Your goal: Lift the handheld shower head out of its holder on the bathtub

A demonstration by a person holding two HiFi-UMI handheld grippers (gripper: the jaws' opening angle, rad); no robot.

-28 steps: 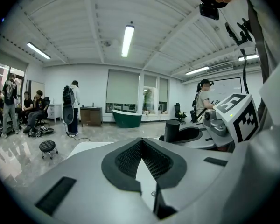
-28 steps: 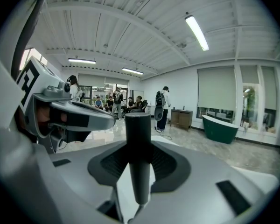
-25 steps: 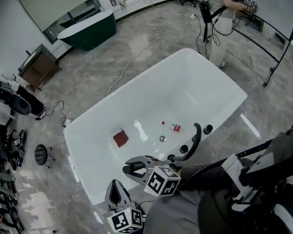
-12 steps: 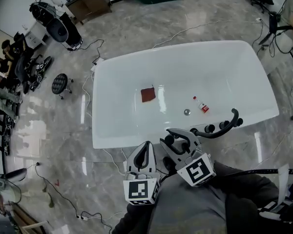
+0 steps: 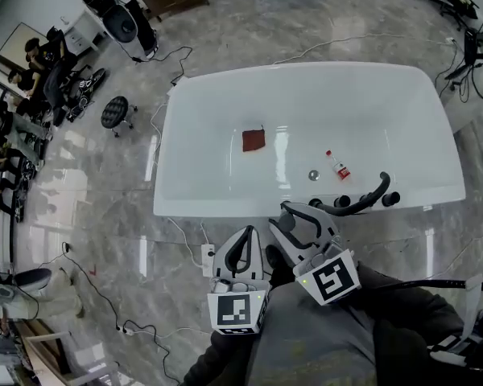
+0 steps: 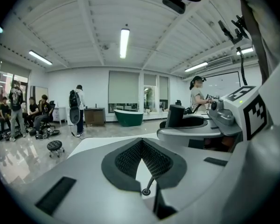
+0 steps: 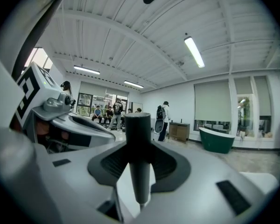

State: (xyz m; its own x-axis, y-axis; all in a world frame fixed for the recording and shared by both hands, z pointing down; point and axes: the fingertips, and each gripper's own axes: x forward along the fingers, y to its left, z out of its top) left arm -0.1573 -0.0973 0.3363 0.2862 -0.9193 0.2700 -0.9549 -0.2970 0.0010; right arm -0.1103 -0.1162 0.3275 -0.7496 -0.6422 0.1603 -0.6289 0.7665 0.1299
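Shower head (image 5: 358, 207) is standing in its holder on the bathtub's (image 5: 225, 207) near-right rim; right tongs (image 5: 299, 222) are gaping released around its handle, likely to clamp it; left tongs (image 5: 243, 244) are idling clenched, empty.

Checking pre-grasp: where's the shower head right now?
Head view, lower right: the shower head sits on the bathtub's near rim among the black knobs, its left end just by the right gripper.

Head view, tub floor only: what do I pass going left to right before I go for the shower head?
In order: red cloth → round metal drain → small bottle.
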